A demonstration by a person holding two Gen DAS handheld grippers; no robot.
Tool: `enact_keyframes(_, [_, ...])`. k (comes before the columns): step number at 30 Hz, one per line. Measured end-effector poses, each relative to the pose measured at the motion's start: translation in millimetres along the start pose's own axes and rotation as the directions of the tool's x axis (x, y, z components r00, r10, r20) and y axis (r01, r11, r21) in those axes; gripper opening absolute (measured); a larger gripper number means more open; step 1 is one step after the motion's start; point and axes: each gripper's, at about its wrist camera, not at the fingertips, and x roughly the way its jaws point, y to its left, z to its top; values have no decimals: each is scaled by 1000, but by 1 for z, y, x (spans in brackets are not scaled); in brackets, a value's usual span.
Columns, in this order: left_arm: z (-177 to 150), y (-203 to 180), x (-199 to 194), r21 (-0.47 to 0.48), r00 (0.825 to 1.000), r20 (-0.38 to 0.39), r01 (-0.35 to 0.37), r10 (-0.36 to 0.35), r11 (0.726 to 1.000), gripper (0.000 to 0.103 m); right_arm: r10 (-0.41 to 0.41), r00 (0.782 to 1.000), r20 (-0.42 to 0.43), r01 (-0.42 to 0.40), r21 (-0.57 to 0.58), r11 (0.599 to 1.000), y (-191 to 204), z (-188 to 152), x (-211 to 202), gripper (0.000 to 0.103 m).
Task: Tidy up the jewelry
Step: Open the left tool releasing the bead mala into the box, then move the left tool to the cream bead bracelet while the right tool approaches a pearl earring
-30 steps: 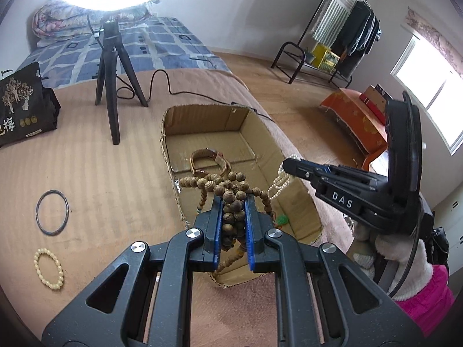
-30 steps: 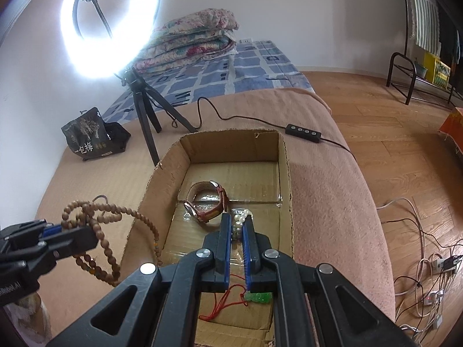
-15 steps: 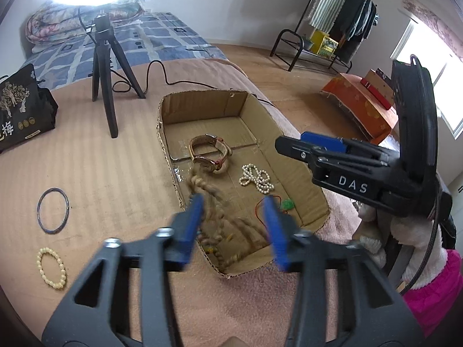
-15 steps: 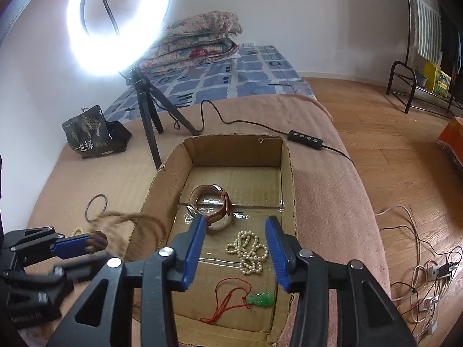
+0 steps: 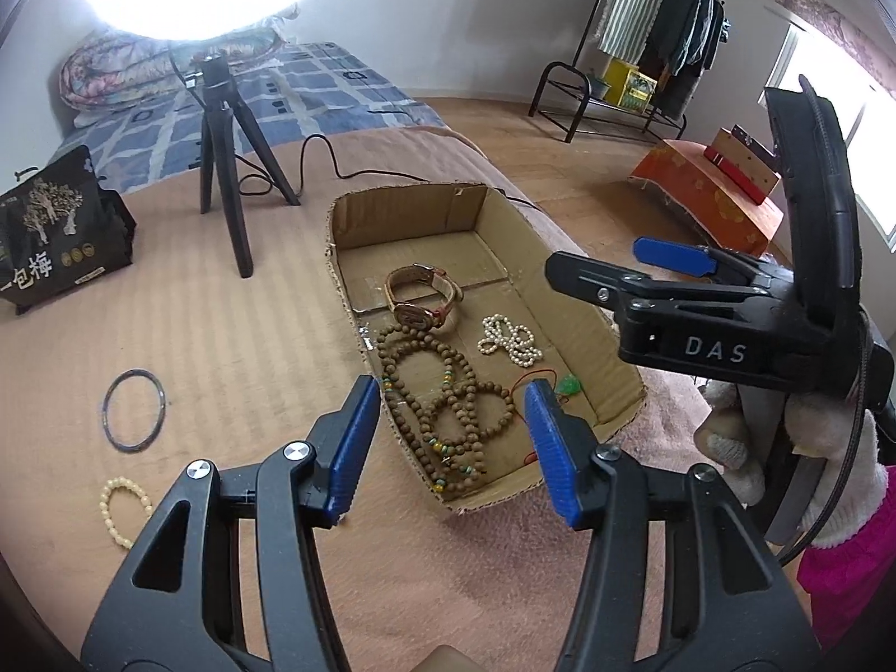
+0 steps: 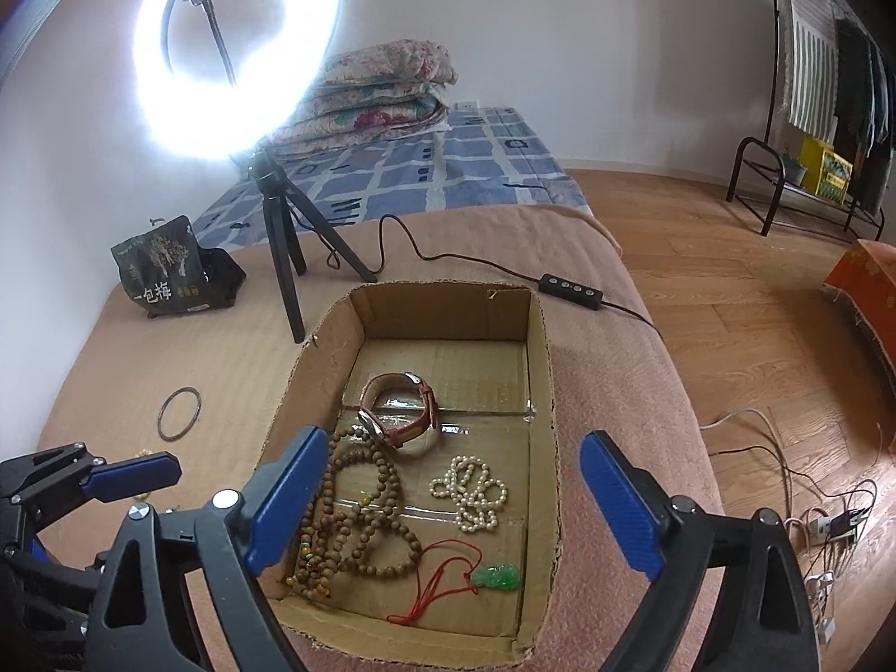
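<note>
Bedroom setup here: a pinkish-brown blanket (image 5: 235,347) spread over a bed, wood floor off to one side, ring light (image 6: 238,50) on a small tripod glowing at the far end. The cardboard box (image 6: 540,369) sits on the blanket and everything else is easiest to place off that.

Inside the box: a leather-strap watch (image 6: 400,409) toward the far end, a wooden bead necklace (image 5: 442,403) piled along the side nearest the tripod, a white pearl strand (image 6: 470,490) next to it, and a green pendant on a red cord (image 6: 495,577) at the near end.

Outside the box, on the tripod side, a dark metal bangle (image 5: 134,411) and a cream bead bracelet (image 5: 124,509) lie on the blanket.

Left gripper (image 5: 451,448) hovers over the box's near end, fingers apart, holding nothing. Right gripper (image 6: 453,504) is also above the box, jaws opening wide, nothing between them.
</note>
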Motion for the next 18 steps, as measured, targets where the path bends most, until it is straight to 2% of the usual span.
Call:
enact_keyframes(6, [-2,-2,-13,4,1000,17,13,-13,1000,62,-12,1000,24,12,-9,1000,5,2,-16,98])
enact_keyframes(18, [-13,9,-48,5,999,49,4,-4,1000,62,-26,998,59,27,-2,1000,8,-2,-48,99])
